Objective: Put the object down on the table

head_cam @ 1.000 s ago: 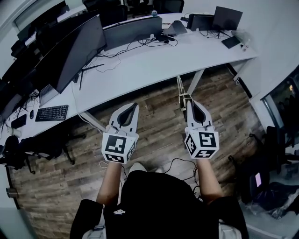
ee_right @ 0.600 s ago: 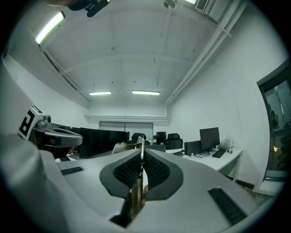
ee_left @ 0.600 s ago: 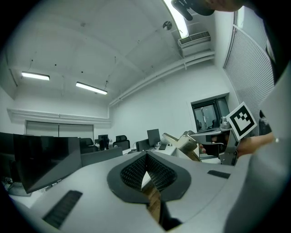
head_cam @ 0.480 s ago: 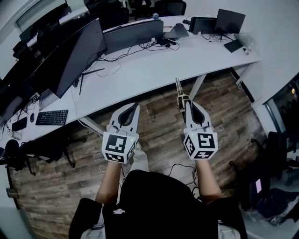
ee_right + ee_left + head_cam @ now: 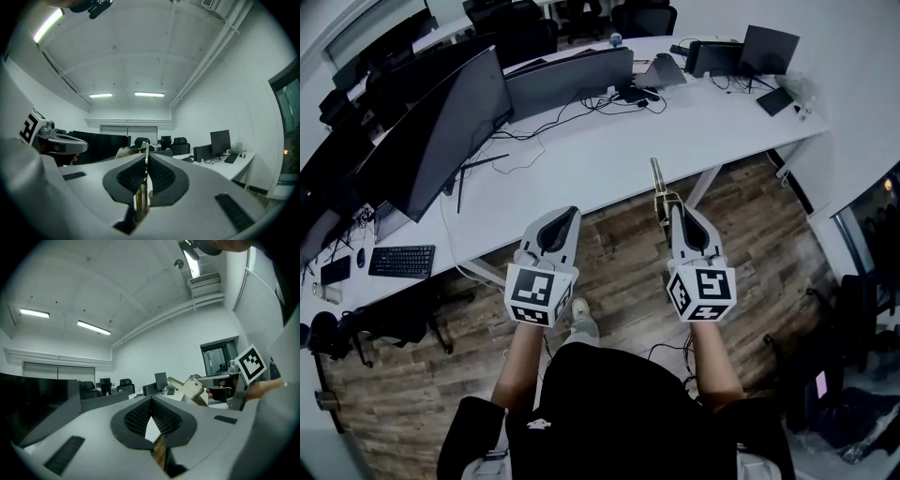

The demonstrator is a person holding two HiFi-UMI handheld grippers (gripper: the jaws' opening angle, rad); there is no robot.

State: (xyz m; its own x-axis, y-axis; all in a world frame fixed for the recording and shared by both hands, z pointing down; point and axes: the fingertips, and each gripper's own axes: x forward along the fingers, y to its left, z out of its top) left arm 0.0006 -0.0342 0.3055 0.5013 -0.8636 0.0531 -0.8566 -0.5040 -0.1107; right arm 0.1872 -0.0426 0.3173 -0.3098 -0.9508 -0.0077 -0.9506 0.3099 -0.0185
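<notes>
My right gripper [image 5: 678, 208] is shut on a thin, flat beige object [image 5: 658, 187] that sticks out ahead of the jaws, edge-on in the right gripper view [image 5: 146, 161] and seen side-on from the left gripper view [image 5: 191, 389]. It hangs over the wooden floor, just short of the front edge of the long white table [image 5: 609, 141]. My left gripper [image 5: 566, 215] is level beside it, shut with nothing between its pads [image 5: 151, 401]. Both point at the table.
On the table stand a large dark monitor [image 5: 441, 127] at the left, a second monitor [image 5: 572, 80] behind, cables [image 5: 581, 98], a keyboard [image 5: 401, 262] and a laptop [image 5: 769, 42]. A table leg [image 5: 698, 183] slants down just right of the held object. Office chairs [image 5: 642, 17] stand behind.
Both grippers have moved forward together towards the table; its front edge now lies closer to the jaw tips. The right gripper's hold on the beige object is unchanged.
</notes>
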